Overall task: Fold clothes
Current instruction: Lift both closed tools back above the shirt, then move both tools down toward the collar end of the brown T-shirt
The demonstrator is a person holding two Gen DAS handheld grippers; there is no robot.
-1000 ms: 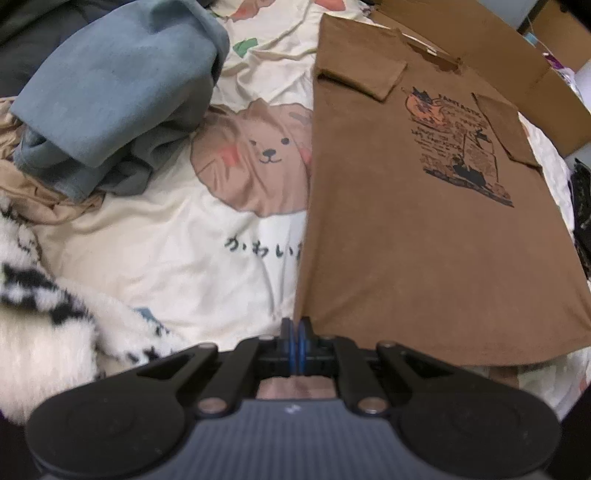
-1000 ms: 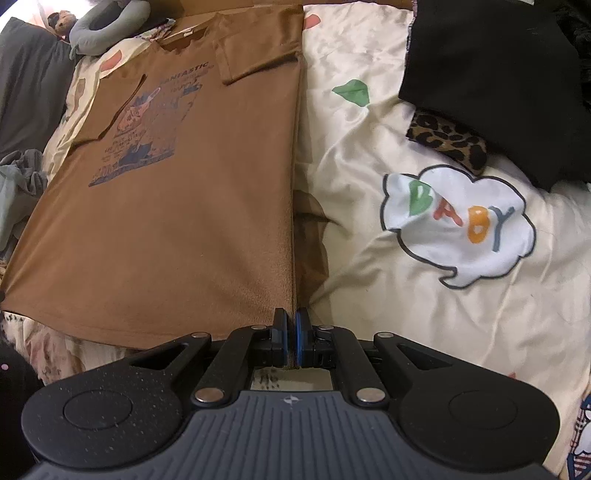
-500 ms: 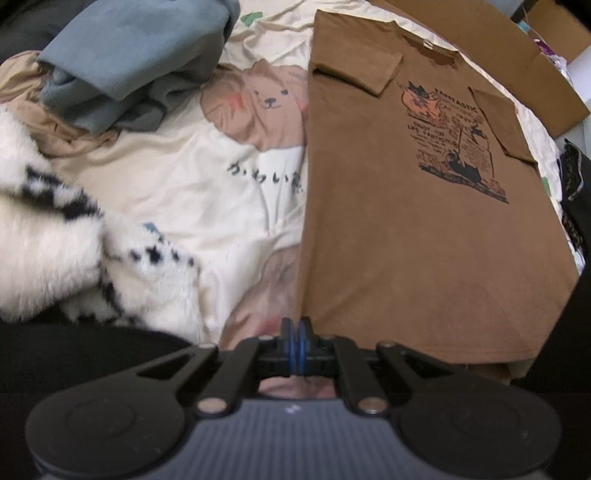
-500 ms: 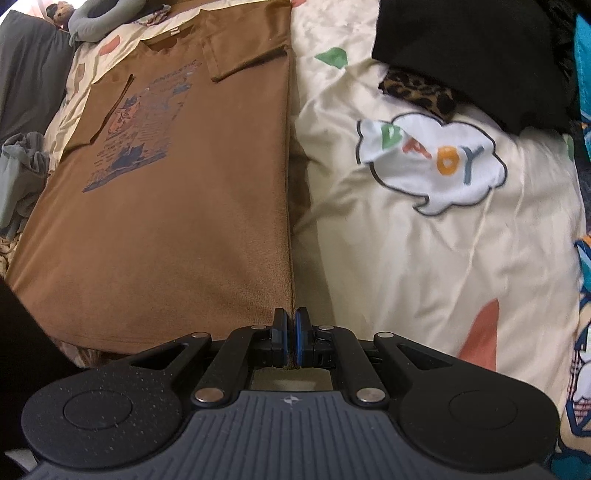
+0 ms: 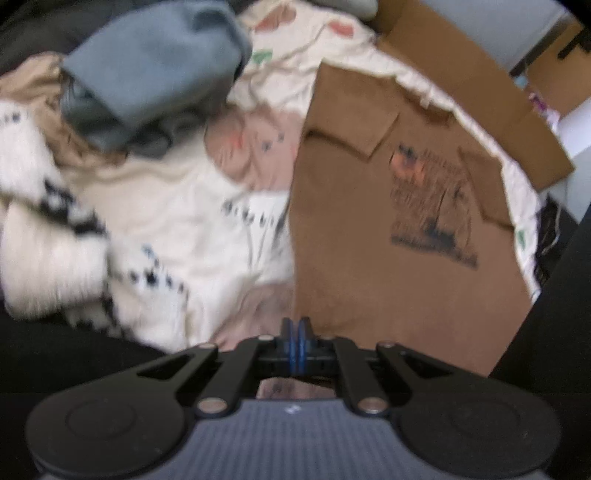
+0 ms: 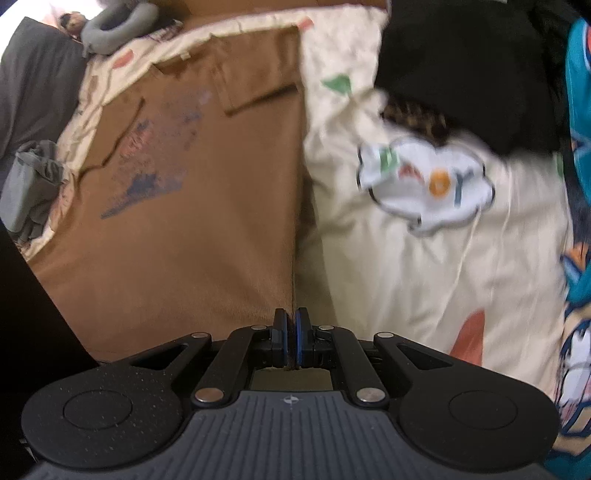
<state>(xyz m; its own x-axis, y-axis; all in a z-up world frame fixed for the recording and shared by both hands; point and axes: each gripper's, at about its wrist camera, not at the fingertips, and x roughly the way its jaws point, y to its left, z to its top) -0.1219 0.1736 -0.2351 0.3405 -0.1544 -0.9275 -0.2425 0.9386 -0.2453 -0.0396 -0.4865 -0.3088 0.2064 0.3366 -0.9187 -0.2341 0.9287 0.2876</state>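
Note:
A brown T-shirt (image 5: 388, 229) with a dark printed graphic lies front up on a cream cartoon bedsheet (image 5: 177, 206), both sleeves folded inward. My left gripper (image 5: 295, 325) is shut on the shirt's near left hem corner. In the right wrist view the same T-shirt (image 6: 192, 206) stretches away, and my right gripper (image 6: 291, 321) is shut on its near right hem corner, the fabric edge pinched between the blue pads. The hem hangs lifted off the bed between both grippers.
A blue-grey garment (image 5: 147, 74) and a white fluffy black-spotted one (image 5: 48, 236) are heaped left. Cardboard (image 5: 469, 85) lies beyond the shirt. A black garment (image 6: 465, 66) over leopard print (image 6: 417, 118), a teal cloth (image 6: 580, 122) and a grey neck pillow (image 6: 114, 26) surround the bed.
Both grippers have risen and drawn back with the shirt's hem corners, so more of the bed and shirt shows in each view. Both stay shut.

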